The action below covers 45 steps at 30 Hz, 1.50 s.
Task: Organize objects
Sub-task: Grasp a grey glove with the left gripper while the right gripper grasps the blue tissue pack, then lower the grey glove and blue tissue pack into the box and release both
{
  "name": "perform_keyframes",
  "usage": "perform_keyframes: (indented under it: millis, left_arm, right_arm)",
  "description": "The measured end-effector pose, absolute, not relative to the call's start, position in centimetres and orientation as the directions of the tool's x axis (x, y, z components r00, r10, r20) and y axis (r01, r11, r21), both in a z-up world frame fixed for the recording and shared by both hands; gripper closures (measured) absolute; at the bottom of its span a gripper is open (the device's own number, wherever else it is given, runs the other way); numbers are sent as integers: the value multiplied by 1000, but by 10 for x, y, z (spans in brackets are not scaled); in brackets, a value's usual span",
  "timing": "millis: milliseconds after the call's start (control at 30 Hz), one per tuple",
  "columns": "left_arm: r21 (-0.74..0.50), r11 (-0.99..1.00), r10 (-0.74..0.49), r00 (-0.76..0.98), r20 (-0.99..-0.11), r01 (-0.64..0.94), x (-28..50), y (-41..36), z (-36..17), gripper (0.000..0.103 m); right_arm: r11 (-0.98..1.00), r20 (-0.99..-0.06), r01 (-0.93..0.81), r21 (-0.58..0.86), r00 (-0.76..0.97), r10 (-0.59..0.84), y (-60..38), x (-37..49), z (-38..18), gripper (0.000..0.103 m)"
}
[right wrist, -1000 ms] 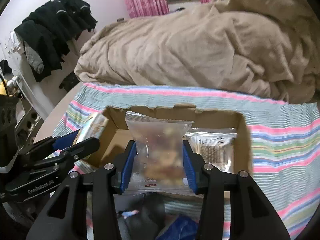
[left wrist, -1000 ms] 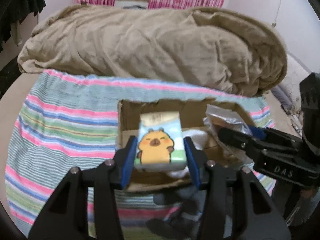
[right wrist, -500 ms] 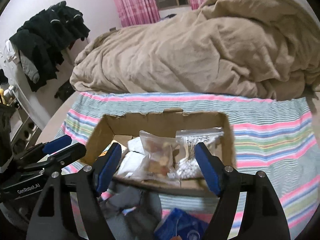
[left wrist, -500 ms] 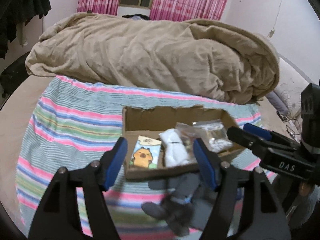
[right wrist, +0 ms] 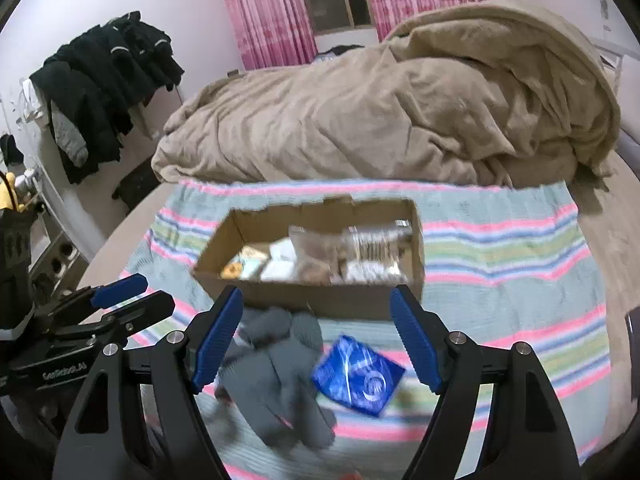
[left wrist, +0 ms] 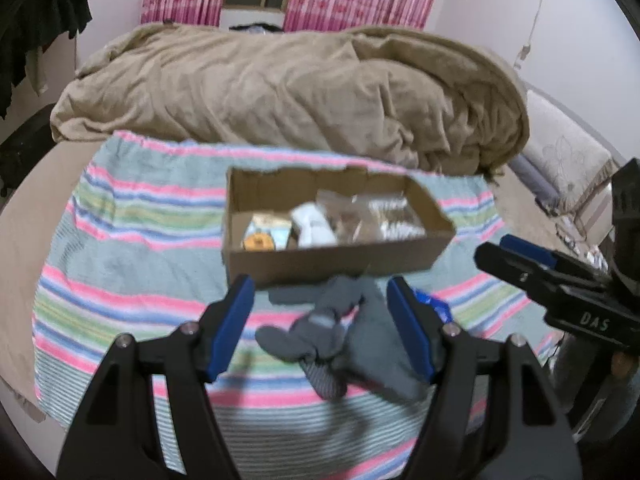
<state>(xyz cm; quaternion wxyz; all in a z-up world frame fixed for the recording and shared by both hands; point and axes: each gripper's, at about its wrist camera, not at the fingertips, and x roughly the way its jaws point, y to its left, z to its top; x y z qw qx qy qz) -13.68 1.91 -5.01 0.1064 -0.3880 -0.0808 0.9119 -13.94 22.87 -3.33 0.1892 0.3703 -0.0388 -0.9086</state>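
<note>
A cardboard box [left wrist: 320, 258] [right wrist: 312, 296] sits on a striped cloth. Inside lie a capybara pack [left wrist: 264, 236] [right wrist: 244, 264], a white pack [left wrist: 314, 226], a clear snack bag [right wrist: 316, 250] and a bag of small white pieces [right wrist: 372, 252]. Grey gloves [left wrist: 324, 336] [right wrist: 276, 368] and a blue packet [right wrist: 358, 376] lie in front of the box. My left gripper [left wrist: 320, 328] is open and empty above the gloves. My right gripper [right wrist: 316, 340] is open and empty above the gloves and blue packet.
The striped cloth [left wrist: 120, 260] covers the near part of a bed. A bunched tan blanket [left wrist: 280, 92] lies behind the box. Dark clothes [right wrist: 104, 80] hang at the left wall. Pink curtains [right wrist: 264, 4] are at the back.
Both grippers let go of their packs into the box, opened wide and pulled back and up. The capybara pack and clear snack bag now lie in the box.
</note>
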Motion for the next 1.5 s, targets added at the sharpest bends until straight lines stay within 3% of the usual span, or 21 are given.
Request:
perform_keyframes:
  millis: [467,600,633,667,700,767,800,867,1067,1500]
  left_arm:
    - [-205,-970,244,-554,-796,-133,-174,34,-129,33]
    - [-213,-968,251,-539,-804,-132,-181,34,-142,33]
    - [-217,-967,254,-541,-802,-133,-181,34,-143,34]
    - [-212,-968,251,-544,-801,-134,-181,34,-143,39]
    - [-210,-967,254,-545,-799,-143,-180,36,-142,52]
    - [-215,-964,267,-546,-794,-159,-177,39,-139,65]
    - [-212,-963,269,-548,-792,-165,-174,41,-137,72]
    - [-205,-964,264,-564,-783,-167,-167,44,-130,73]
    - [-218,-963,267,-607,-748,-155,-148,36,-103,74]
    - [-221,-964,259,-737,-624,-151,-151,13,-23,74]
  right_arm:
    - [-945,-791,195,263,-517,-327,251,-165,-133,24]
    - [-938,-789,182,294,-507,-346,252,-167,-143,25]
    - [-936,-783,185,299,-513,-351,251,-165,-142,32]
    - [-937,-785,185,297,-510,-350,250,-165,-143,45]
    - [-944,-790,180,275,-517,-329,249,-163,-143,48]
    - [-948,-784,173,268,-532,-319,251,-160,-140,68]
    - [-949,-784,176,263,-535,-316,252,-157,-138,70]
    - [-953,-780,177,245,-548,-302,254,-152,-133,79]
    - [-960,-737,192,205,-615,-280,259,-131,-102,89]
    - [-957,-613,251,144,-736,-286,250,-145,-23,90]
